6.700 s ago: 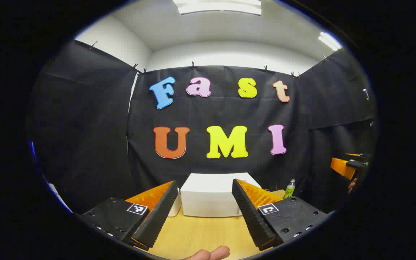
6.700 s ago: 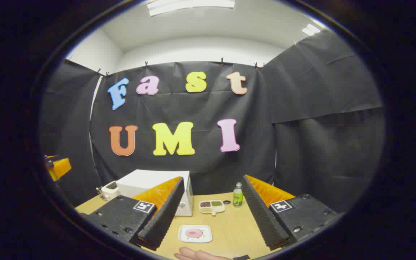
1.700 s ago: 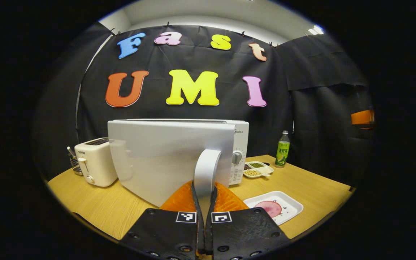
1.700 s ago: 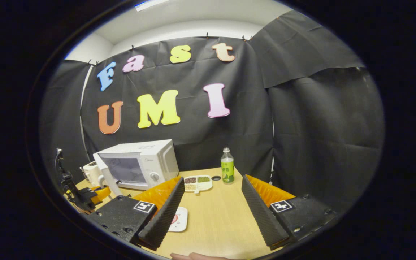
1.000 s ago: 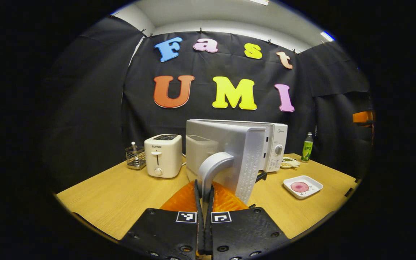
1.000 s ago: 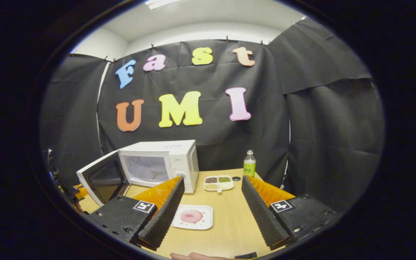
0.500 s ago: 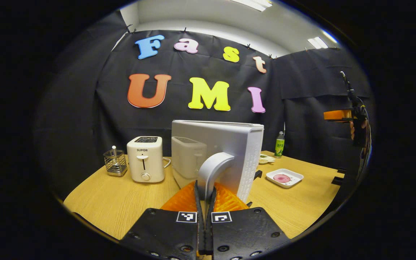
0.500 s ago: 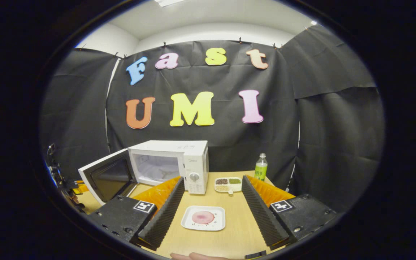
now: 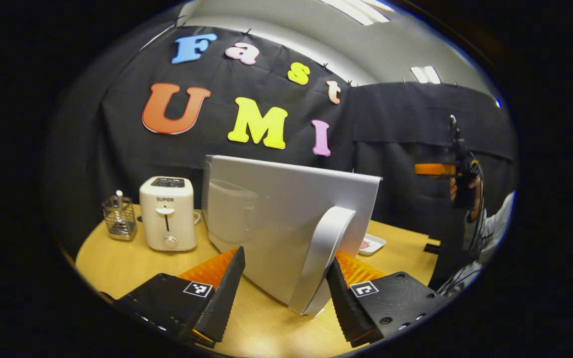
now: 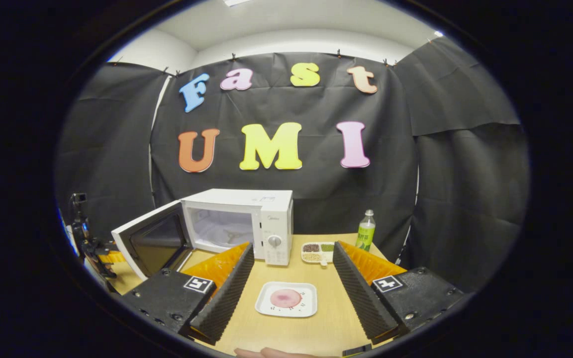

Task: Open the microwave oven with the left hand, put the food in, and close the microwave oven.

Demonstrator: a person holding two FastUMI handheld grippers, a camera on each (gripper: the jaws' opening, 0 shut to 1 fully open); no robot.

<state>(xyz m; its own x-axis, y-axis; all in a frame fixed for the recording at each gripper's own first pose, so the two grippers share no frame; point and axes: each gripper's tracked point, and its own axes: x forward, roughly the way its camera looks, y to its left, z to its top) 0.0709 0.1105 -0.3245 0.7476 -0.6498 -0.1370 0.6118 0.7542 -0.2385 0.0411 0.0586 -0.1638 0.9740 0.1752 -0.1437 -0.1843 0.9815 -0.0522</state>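
1. Left gripper view is showing the left gripper (image 9: 281, 291) spread wide, its fingers flanking the handle (image 9: 320, 261) of the open door (image 9: 286, 209) without pressing it.
2. The right gripper (image 10: 291, 291) is hovering released above the plate (image 10: 286, 299) on the counter (image 10: 326, 318), before the microwave (image 10: 239, 223).
3. The unheld door risks drifting shut, blocking the plate.

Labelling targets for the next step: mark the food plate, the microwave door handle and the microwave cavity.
food plate (image 10: 286, 299), right gripper view, pink food at centre
microwave door handle (image 9: 322, 248), left gripper view, mid-handle
microwave cavity (image 10: 222, 227), right gripper view, back wall
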